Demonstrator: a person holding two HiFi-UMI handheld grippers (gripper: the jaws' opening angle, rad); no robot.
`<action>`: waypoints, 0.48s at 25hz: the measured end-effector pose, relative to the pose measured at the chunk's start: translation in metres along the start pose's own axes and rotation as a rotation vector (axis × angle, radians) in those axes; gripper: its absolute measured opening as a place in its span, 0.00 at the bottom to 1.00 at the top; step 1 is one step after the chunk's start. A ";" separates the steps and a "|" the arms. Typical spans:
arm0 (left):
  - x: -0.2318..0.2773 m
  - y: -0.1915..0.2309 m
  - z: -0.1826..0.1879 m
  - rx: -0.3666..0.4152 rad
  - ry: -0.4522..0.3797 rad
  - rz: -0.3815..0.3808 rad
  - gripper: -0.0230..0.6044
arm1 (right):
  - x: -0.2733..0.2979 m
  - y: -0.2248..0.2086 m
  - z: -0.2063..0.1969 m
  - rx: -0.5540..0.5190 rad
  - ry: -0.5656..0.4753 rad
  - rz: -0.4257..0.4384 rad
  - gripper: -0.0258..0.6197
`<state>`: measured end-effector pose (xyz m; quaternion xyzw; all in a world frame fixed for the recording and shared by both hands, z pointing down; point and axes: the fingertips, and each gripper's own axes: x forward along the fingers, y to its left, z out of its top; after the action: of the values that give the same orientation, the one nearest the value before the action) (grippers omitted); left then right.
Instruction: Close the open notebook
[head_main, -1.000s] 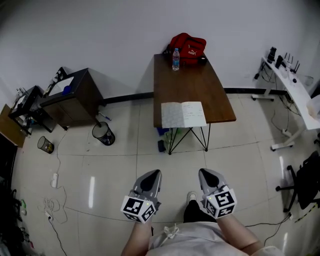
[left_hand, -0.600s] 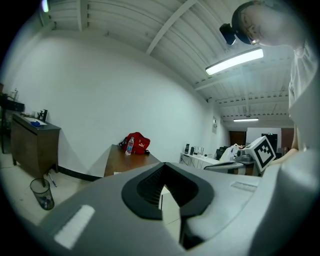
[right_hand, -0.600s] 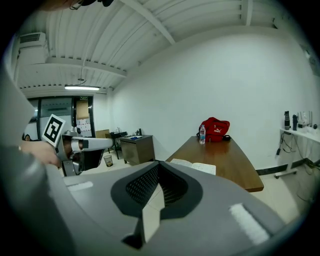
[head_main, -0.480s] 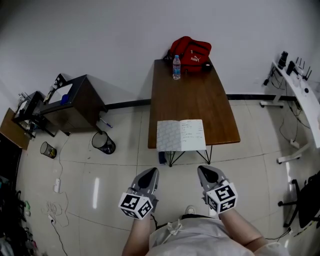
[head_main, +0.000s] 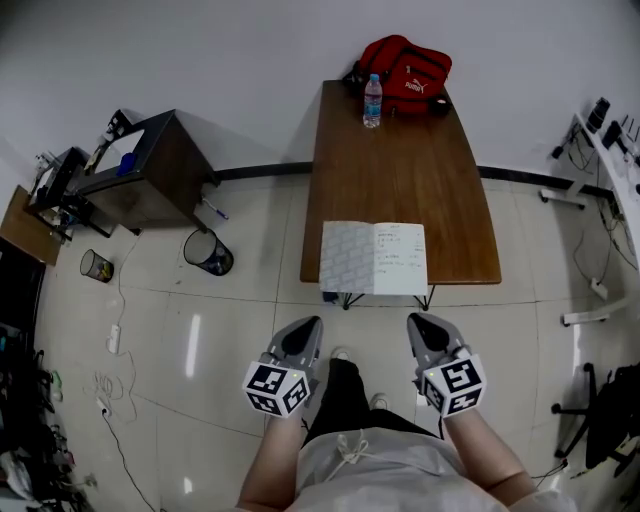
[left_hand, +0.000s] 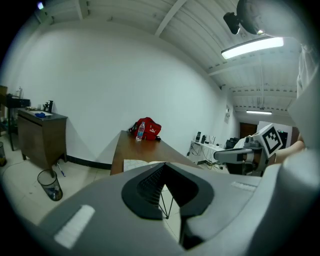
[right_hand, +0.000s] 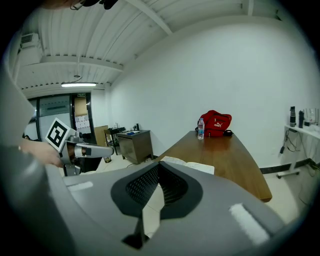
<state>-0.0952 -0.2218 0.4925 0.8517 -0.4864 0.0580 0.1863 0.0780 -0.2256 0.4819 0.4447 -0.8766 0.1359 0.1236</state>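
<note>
Lying open and flat at the front of the brown table (head_main: 400, 160), the notebook (head_main: 373, 258) shows a greyish left page and a white right page with a few lines of handwriting; its near edge sits at the table's front edge or slightly over it. Nothing touches the notebook. At the far end of the same table, well apart from the notebook, a water bottle (head_main: 372, 101) stands upright just beside a red bag (head_main: 408, 68) that rests against the white wall. Short of the table, over the tiled floor (head_main: 230, 330), the person holds both grippers side by side, pointing toward the notebook but clear of it. The left gripper (head_main: 306, 328) has its jaws together with nothing between them, and it lines up roughly with the notebook's left edge. The right gripper (head_main: 420, 326) likewise has its jaws pressed together and empty, roughly in line with the notebook's right edge. Each gripper carries its marker cube nearer the person, whose forearms and light shirt fill the bottom of the head view. To the left of the table, a black wastebasket (head_main: 208, 260) stands on the floor near a dark cabinet (head_main: 150, 175). Farther left there is a smaller bin (head_main: 96, 266), with cables trailing across the tiles. On the right, a white desk (head_main: 610, 140) holds small devices, and a black office chair (head_main: 612, 400) stands below it in the head view.
</note>
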 end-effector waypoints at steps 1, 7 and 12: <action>0.006 0.008 -0.006 -0.012 0.021 0.004 0.05 | 0.007 0.000 -0.001 0.006 0.006 -0.002 0.05; 0.052 0.064 -0.043 -0.093 0.149 0.029 0.05 | 0.055 -0.014 -0.011 0.038 0.069 -0.017 0.05; 0.094 0.102 -0.079 -0.146 0.263 0.040 0.30 | 0.097 -0.026 -0.035 0.084 0.149 -0.026 0.05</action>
<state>-0.1266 -0.3143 0.6183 0.8110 -0.4776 0.1375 0.3086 0.0467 -0.3008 0.5502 0.4495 -0.8527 0.2036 0.1713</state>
